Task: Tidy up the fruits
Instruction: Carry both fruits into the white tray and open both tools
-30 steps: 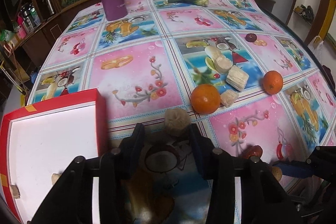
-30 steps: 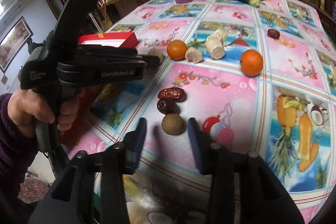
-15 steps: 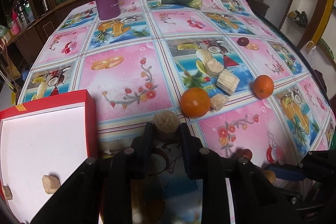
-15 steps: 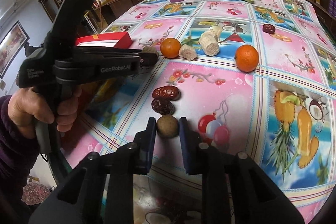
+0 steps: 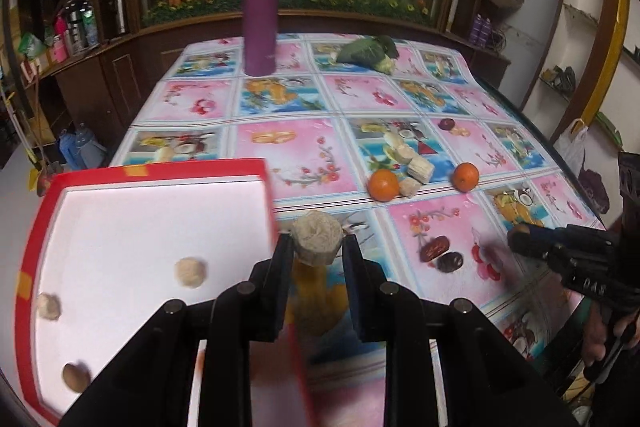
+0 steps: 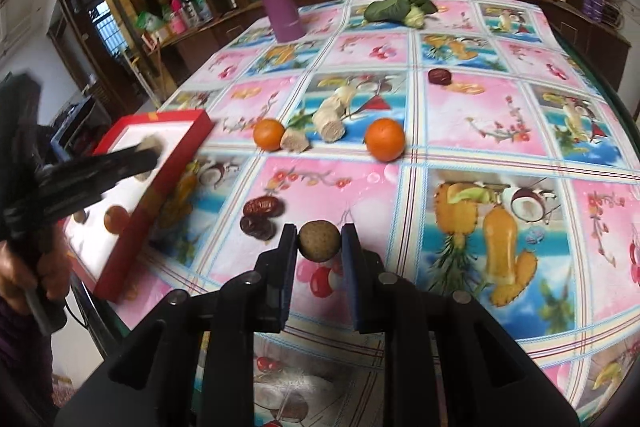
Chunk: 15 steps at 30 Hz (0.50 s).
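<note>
Carry-to-box step: left gripper [image 5: 316, 247] clamped on a pale cut chunk [image 5: 317, 242], right gripper [image 6: 319, 241] on a round brown fruit [image 6: 319, 240]; next, release inside the red box [image 5: 264, 183] at the table's near-left corner.

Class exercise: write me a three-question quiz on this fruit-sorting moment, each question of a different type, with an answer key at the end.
1. True or false: the left gripper is shut on a pale cut chunk.
2. Multiple choice: the right gripper holds (A) an orange, (B) a small round brown fruit, (C) a date.
3. Fill in: on the tablecloth lie ___ oranges, one left of the other.

Key: 1 true; 2 B; 3 two.
</note>
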Available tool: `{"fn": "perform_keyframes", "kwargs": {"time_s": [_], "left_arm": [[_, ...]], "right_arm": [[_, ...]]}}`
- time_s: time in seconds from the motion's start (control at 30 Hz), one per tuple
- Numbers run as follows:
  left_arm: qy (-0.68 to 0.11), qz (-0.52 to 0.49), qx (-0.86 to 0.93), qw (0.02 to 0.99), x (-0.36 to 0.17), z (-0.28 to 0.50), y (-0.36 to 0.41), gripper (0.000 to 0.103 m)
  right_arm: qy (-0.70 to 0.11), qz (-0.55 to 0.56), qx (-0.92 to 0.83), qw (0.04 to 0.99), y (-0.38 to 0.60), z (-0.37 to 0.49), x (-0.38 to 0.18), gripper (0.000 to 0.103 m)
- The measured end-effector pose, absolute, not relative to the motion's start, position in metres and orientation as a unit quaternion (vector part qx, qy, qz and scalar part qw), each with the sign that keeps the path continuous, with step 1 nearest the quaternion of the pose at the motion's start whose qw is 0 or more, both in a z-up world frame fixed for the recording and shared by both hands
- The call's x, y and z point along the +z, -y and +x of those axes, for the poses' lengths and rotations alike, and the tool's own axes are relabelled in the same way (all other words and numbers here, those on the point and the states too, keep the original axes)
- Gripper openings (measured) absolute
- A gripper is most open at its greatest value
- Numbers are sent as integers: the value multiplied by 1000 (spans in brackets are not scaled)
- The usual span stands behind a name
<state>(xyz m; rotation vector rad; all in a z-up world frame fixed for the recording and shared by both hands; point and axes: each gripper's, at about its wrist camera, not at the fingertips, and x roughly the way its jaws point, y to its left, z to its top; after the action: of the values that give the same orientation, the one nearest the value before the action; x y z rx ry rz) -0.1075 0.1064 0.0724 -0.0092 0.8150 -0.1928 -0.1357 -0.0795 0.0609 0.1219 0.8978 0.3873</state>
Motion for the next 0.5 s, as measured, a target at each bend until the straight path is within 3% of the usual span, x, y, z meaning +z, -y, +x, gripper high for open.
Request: {"fn": "perform_keyframes", "kwargs": {"time_s": [0.5], "left_arm": [[-373,-56,16,926,78,-144,-200,24]], "right_arm": [[-415,46,290,861,-36,-101,97,24]]}}
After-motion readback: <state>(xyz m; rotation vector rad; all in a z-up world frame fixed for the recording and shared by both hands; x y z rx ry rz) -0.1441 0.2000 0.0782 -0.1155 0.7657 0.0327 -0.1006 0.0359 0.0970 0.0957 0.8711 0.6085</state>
